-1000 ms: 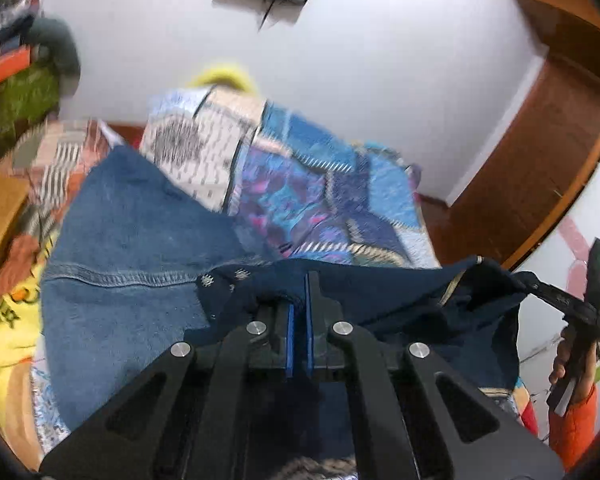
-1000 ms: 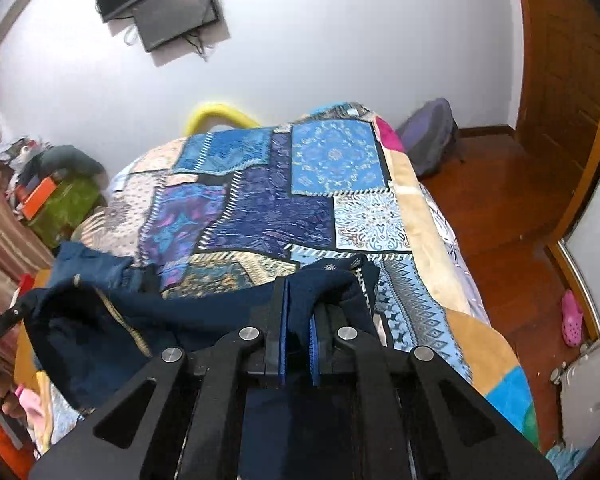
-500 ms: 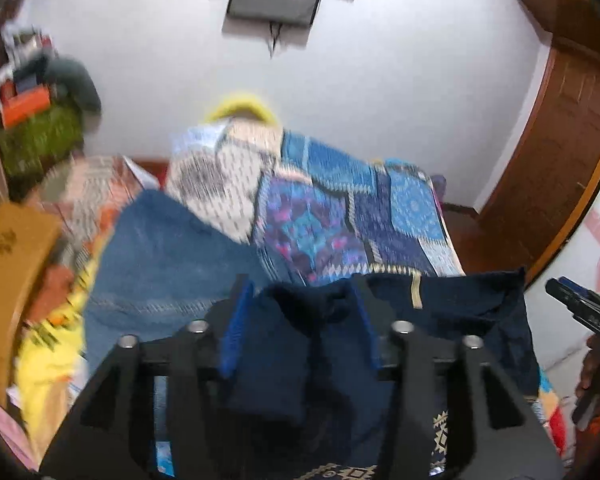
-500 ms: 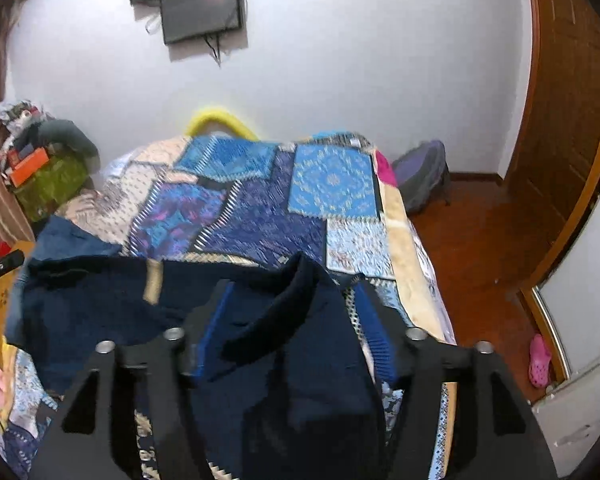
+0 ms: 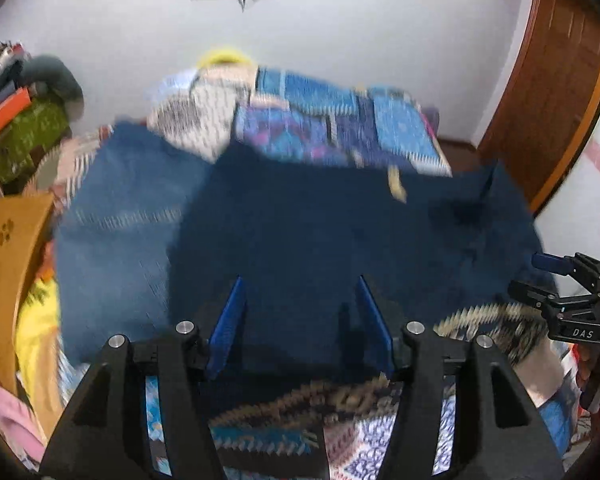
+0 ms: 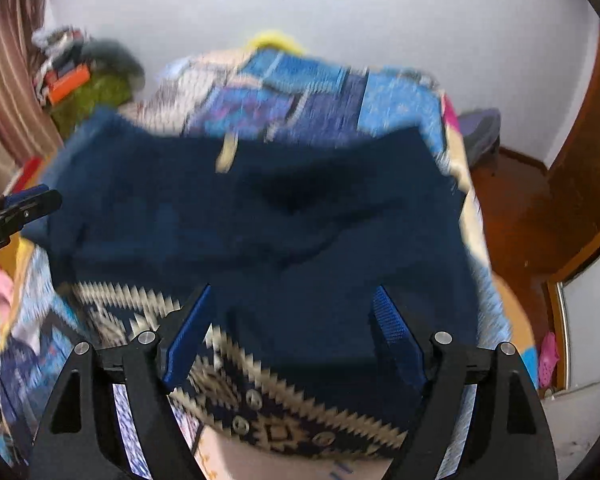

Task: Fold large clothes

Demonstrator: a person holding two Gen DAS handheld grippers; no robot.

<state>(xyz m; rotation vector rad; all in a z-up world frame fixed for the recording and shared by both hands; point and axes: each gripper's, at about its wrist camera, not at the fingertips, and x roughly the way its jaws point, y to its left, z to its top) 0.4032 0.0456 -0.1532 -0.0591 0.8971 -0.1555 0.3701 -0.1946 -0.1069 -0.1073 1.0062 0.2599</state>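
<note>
Two grippers, both spread wide and holding nothing. Your left gripper (image 5: 300, 320) and right gripper (image 6: 296, 336) each hover just above the near edge of the dark navy garment (image 5: 320, 232), which lies spread on the patterned bedspread (image 6: 396, 104). A patterned hem (image 6: 284, 412) sits nearest you, under the right gripper. The garment's long axis seems to run left to right, with each gripper near one end; blur hides the exact edges. Farther left, a denim piece (image 5: 116, 200) lies beside the garment. Next grasp, likely: the near edge, for carrying toward the far side.
</note>
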